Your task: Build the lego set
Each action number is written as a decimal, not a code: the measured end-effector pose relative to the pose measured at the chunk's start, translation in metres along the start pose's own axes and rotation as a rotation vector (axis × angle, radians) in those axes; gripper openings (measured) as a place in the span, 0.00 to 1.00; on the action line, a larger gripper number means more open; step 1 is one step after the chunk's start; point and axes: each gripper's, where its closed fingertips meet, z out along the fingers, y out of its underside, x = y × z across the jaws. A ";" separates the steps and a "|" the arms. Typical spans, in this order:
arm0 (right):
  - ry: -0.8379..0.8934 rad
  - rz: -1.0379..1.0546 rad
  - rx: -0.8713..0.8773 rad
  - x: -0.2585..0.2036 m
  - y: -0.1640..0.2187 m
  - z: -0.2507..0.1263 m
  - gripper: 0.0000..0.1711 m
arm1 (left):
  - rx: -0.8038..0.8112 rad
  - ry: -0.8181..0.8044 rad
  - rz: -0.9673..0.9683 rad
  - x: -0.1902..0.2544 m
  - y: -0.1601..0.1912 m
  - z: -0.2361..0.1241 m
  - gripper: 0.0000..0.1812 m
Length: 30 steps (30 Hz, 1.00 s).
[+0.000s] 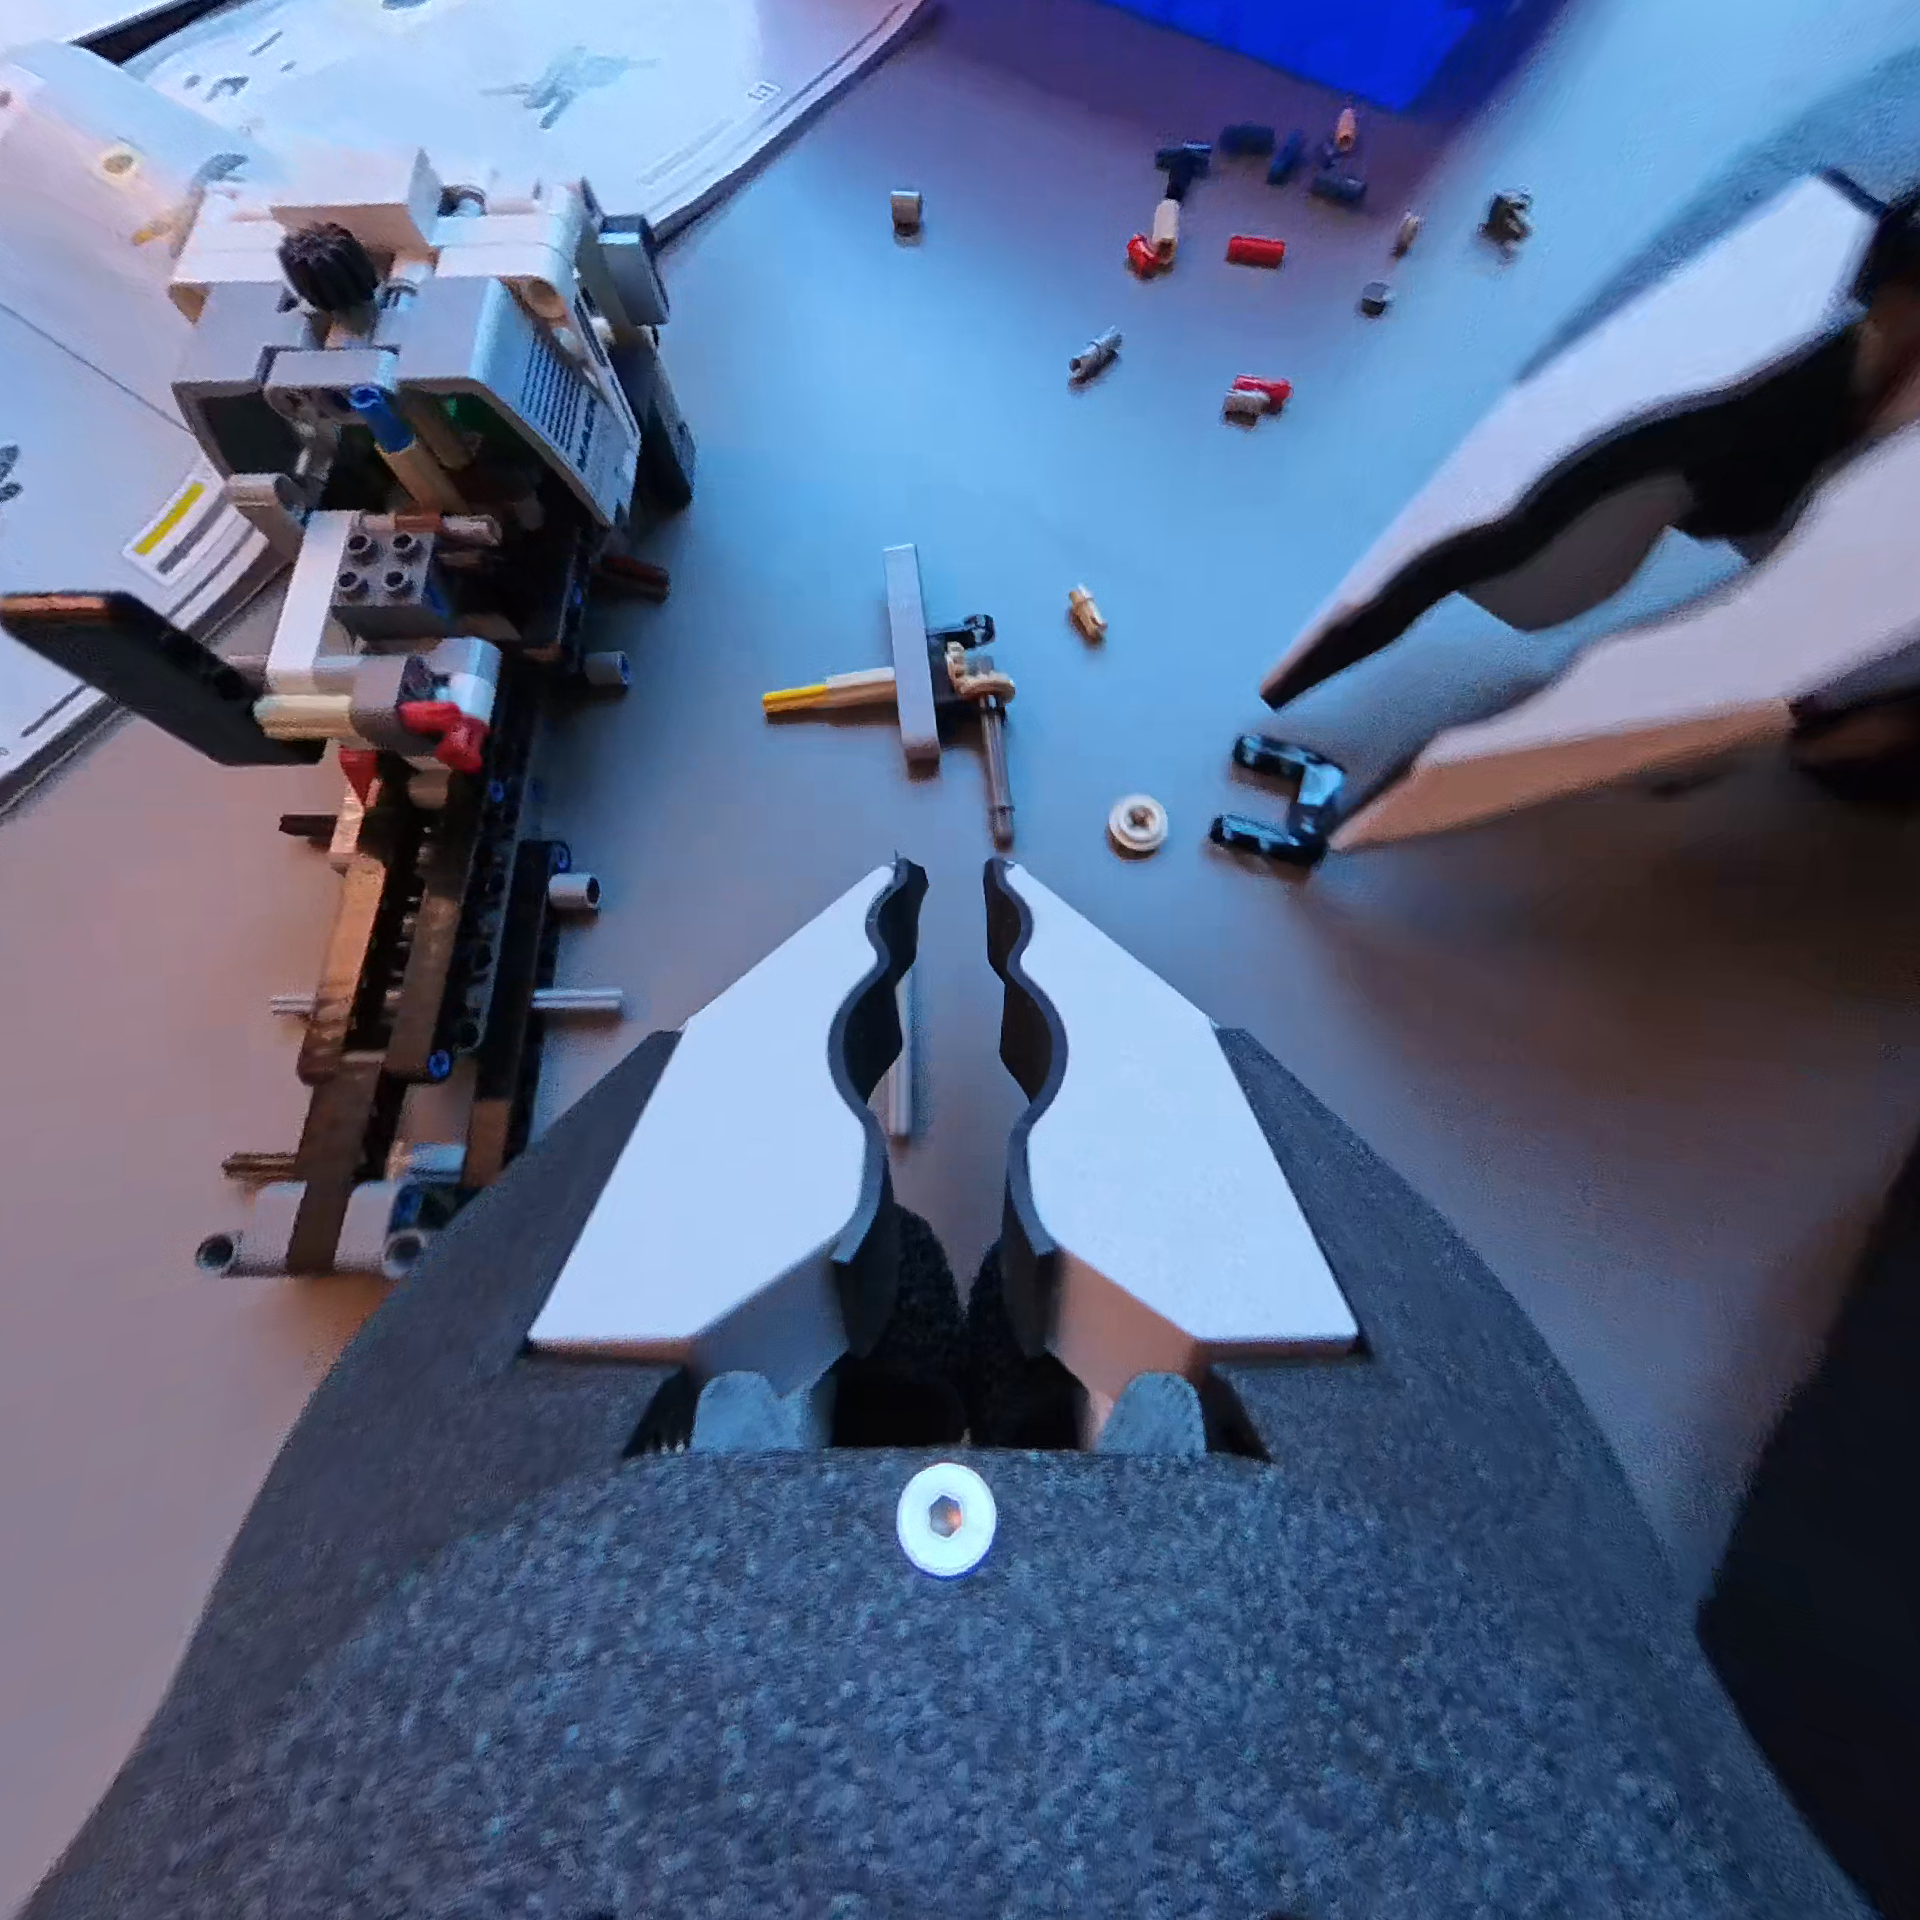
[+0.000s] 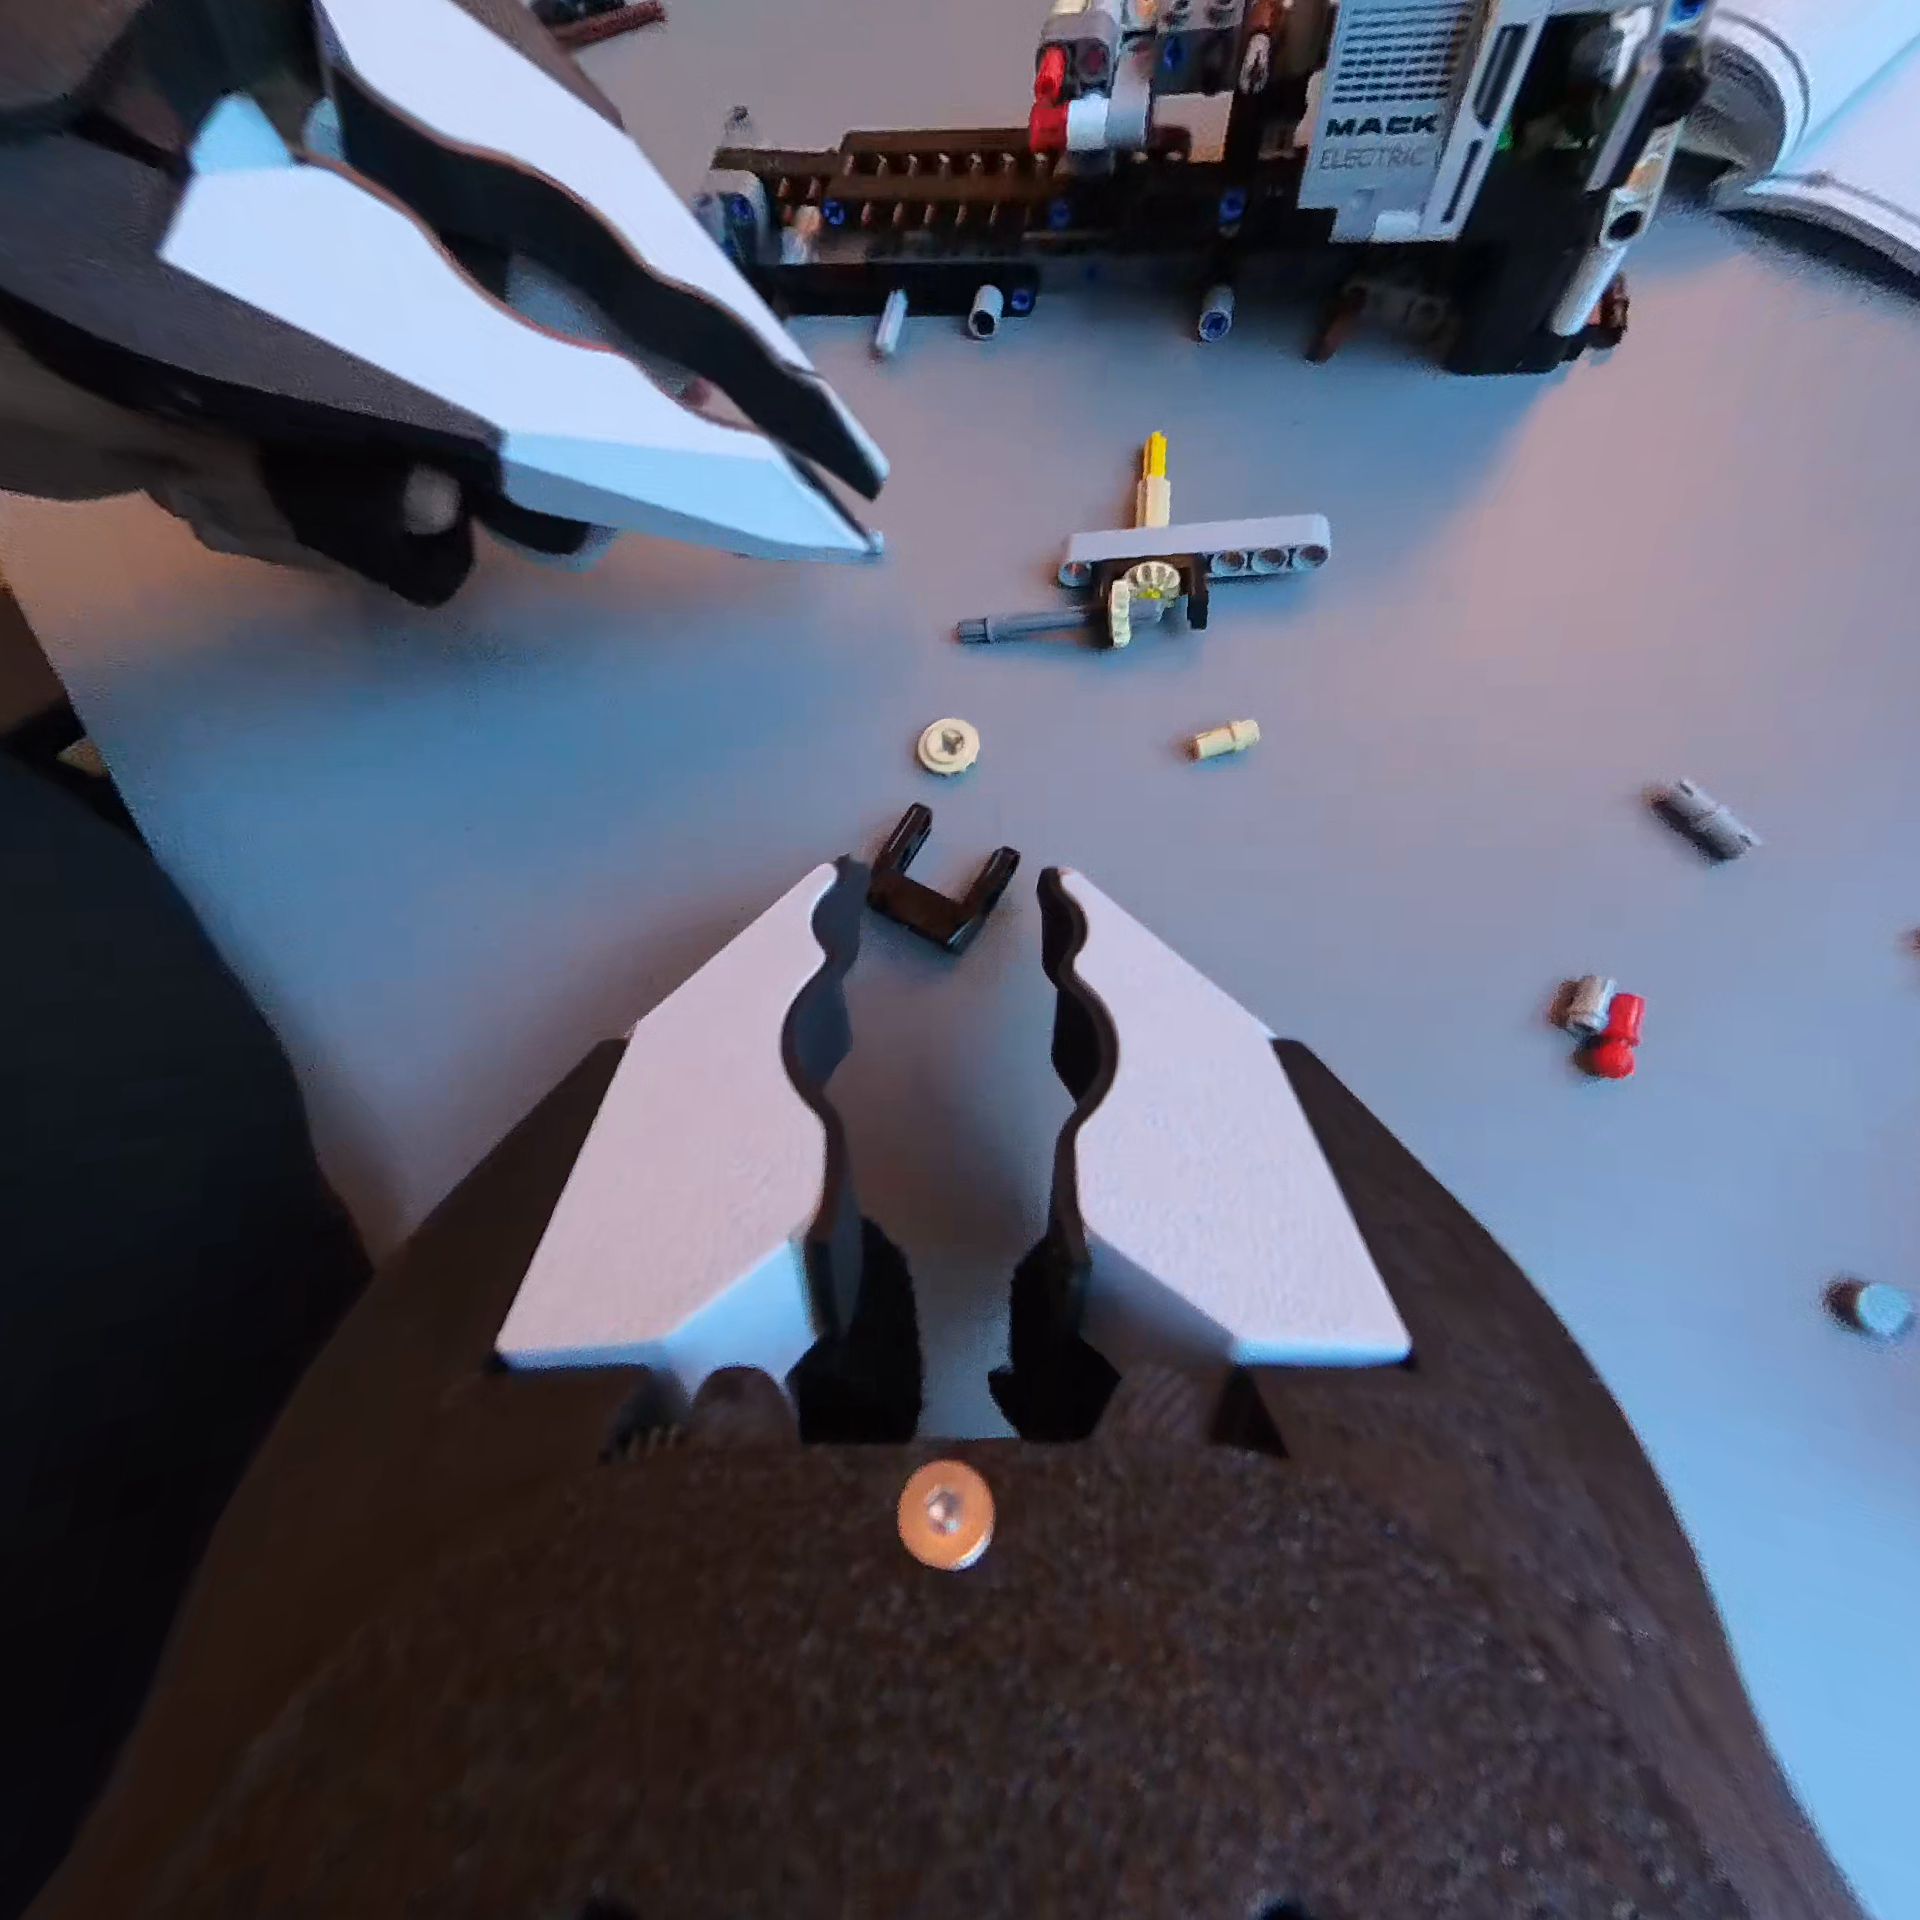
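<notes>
My right gripper [image 2: 948,873] is open and low over the table. A black U-shaped lego piece [image 2: 940,883] lies just ahead of its fingertips, between their lines. In the left wrist view the right gripper [image 1: 1307,767] comes in from the right, its near fingertip touching that black piece [image 1: 1283,795]. My left gripper [image 1: 954,873] has only a narrow gap between its fingers and holds nothing; it also shows in the right wrist view [image 2: 880,514]. A small sub-assembly [image 1: 914,675] of grey beam, tan gears and yellow axle lies ahead of it [image 2: 1195,551].
The part-built truck [image 1: 416,520] stands at the left on the table, by an open instruction booklet [image 1: 520,83]. A tan round disc [image 1: 1138,824], a tan pin [image 1: 1086,611] and several loose small pieces [image 1: 1252,249] lie scattered. A thin grey axle [image 1: 902,1049] shows in the left gripper's gap. One gripper's finger ends stand about 8 centimetres off the other's.
</notes>
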 end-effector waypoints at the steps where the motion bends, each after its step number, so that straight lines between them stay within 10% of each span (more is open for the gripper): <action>1: 0.019 0.009 0.010 -0.002 0.000 0.001 0.21 | -0.001 -0.015 -0.008 -0.002 -0.002 0.005 0.06; 30: 0.113 -0.077 0.017 0.015 -0.002 -0.012 0.20 | -0.112 0.108 -0.022 0.009 -0.003 0.036 0.01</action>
